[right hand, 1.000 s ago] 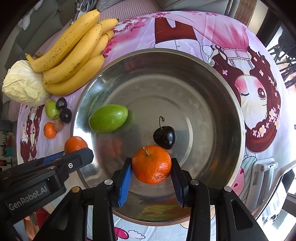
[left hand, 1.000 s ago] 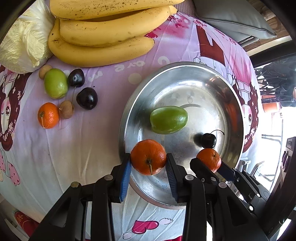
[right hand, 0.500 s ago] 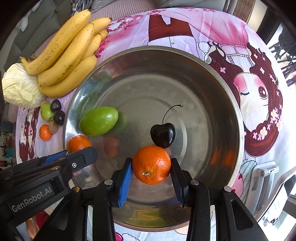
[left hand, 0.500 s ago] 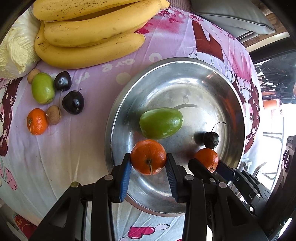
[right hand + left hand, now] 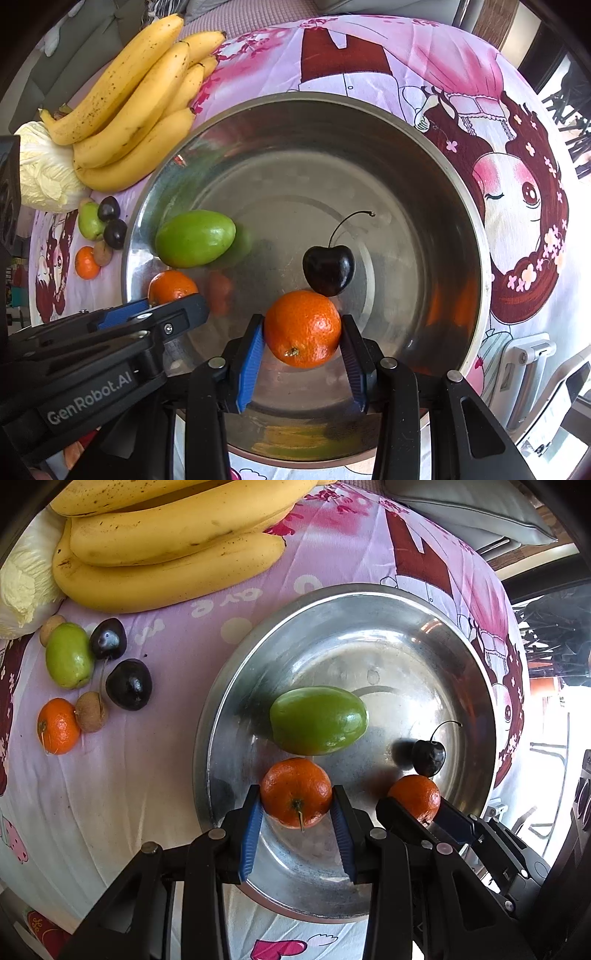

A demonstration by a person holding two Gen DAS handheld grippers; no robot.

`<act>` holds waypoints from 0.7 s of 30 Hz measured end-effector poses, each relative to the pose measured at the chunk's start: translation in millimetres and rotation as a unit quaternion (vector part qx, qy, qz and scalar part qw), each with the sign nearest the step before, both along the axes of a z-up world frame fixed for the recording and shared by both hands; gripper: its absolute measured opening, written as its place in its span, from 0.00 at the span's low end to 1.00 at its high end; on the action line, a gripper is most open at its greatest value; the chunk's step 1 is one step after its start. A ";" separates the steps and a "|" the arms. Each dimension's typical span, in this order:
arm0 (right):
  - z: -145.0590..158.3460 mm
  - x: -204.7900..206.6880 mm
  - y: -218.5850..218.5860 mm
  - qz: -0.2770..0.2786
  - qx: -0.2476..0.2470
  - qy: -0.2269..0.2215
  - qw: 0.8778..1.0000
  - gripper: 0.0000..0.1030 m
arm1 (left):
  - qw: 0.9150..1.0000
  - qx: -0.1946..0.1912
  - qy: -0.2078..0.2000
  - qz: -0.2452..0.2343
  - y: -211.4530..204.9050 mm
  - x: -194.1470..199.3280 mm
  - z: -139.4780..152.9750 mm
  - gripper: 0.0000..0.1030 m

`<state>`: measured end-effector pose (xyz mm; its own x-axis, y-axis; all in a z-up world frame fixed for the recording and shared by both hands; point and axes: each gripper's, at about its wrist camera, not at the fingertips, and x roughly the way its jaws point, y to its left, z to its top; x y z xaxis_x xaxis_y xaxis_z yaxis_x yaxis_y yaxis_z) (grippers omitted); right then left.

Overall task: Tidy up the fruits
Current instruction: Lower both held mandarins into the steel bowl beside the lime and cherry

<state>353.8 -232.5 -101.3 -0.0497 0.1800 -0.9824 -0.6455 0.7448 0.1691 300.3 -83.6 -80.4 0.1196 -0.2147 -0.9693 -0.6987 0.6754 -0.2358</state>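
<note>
My left tongs (image 5: 297,806) grip a tangerine (image 5: 296,792), stem toward me, over the bowl (image 5: 229,686). My right tongs (image 5: 303,341) clamp another orange (image 5: 303,328), stem end down, beside the cherry (image 5: 328,269). The green fruit (image 5: 195,238) lies lengthwise left-right.
</note>
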 end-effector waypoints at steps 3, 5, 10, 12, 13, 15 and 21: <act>0.6 0.1 2.7 0.000 0.000 0.001 1.000 0.42 | 1.000 -0.001 0.001 0.002 -0.5 2.4 -4.1 0.37; -1.3 -0.5 5.9 0.000 0.000 0.001 1.000 0.42 | 1.000 -0.002 0.001 0.003 -2.7 3.9 -5.0 0.37; -2.9 -2.8 7.0 0.002 -0.001 -0.001 1.000 0.42 | 1.000 -0.005 0.003 0.008 1.1 -3.3 -4.4 0.37; -3.9 -3.4 7.1 0.001 -0.001 0.000 1.000 0.42 | 1.000 -0.005 0.003 0.006 0.3 -3.4 -4.8 0.37; -4.6 -3.5 7.3 0.001 -0.002 0.000 1.000 0.42 | 1.000 -0.004 0.003 0.005 0.7 -2.3 -5.4 0.37; -5.3 -3.4 7.5 0.002 -0.001 0.000 1.000 0.42 | 1.000 -0.003 0.004 0.005 0.2 -1.6 -5.6 0.37; -5.6 -5.6 7.3 0.004 -0.001 -0.003 1.000 0.42 | 1.000 -0.003 0.004 0.003 -5.5 1.7 -5.7 0.37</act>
